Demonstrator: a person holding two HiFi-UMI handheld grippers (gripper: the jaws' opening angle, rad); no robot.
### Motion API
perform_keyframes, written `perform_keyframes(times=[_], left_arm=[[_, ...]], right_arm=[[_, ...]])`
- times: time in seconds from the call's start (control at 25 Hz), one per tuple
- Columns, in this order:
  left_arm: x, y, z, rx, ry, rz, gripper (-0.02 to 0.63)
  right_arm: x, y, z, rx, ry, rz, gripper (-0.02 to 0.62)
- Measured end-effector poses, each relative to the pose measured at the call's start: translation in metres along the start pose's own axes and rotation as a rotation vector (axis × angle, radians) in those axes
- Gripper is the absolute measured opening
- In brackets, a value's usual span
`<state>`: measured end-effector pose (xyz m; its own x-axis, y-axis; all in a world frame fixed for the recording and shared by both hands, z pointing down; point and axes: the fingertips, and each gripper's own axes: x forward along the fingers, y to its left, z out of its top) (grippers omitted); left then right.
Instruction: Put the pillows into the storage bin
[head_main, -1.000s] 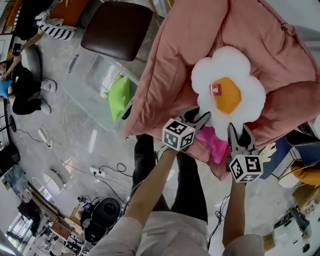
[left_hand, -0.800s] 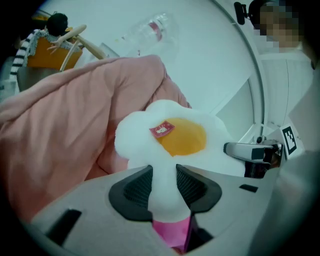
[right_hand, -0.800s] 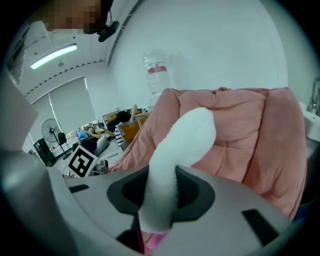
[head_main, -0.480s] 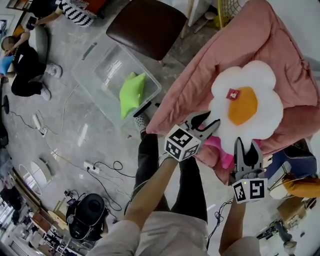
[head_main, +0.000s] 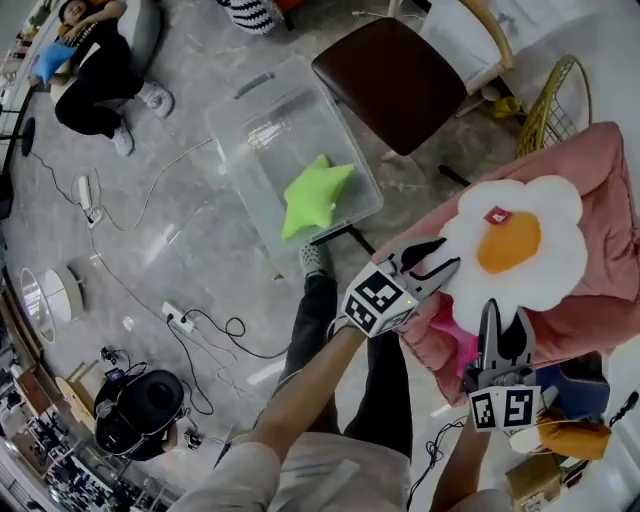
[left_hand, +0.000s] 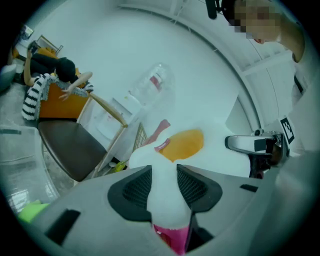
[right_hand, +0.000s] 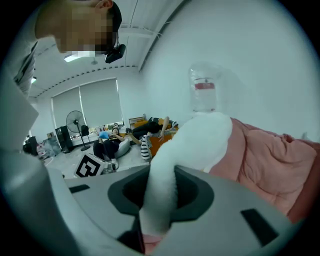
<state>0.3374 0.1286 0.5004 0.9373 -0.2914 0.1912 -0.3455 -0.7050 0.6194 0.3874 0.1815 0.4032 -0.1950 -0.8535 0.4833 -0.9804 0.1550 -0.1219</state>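
Right gripper (head_main: 505, 318) and left gripper (head_main: 437, 265) both have their fingers (left_hand: 134, 189) clenched on the lower petals of the white flower-shaped plush pillow with an orange centre (head_main: 520, 250), over the rumpled pink quilt (head_main: 610, 190). Further off, on the floor, the clear plastic storage bin (head_main: 250, 140) holds a green star-shaped pillow (head_main: 315, 195).

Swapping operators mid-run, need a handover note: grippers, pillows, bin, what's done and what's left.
Left gripper: shut on a white petal of the flower pillow.
Right gripper: shut on the same pillow's near edge.
Flower pillow: over the pink quilt, not yet at the bin.
A bright pink item shows below it; I cannot tell whether it is a pillow.
Storage bin: on the floor to the left, by the chair, no lid on it.
Done: green star pillow is in the bin.
Left: carry the flower pillow over and drop it in.
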Motion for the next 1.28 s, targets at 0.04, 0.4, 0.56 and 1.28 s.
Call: perform_keyframes(times=[0.04, 0.4, 0.56, 1.28], left_arm=[[-0.012, 0.011, 0.004, -0.005, -0.011, 0.019, 0.144], [-0.145, 0.123, 0.041, -0.085, -0.094, 0.231, 0.144], [-0.21, 0.178, 0.04, -0.141, -0.115, 0.33, 0.146], [-0.406, 0.338, -0.013, -0.316, -0.187, 0.64, 0.144]], right_arm=[[0.01, 0.011, 0.002, -0.006, 0.004, 0.017, 0.097], [0.121, 0.133, 0.021, -0.004, 0.076, 0.223, 0.098], [0.175, 0.187, 0.009, 0.083, 0.138, 0.328, 0.1], [0.355, 0.328, -0.101, 0.474, 0.401, 0.517, 0.104]])
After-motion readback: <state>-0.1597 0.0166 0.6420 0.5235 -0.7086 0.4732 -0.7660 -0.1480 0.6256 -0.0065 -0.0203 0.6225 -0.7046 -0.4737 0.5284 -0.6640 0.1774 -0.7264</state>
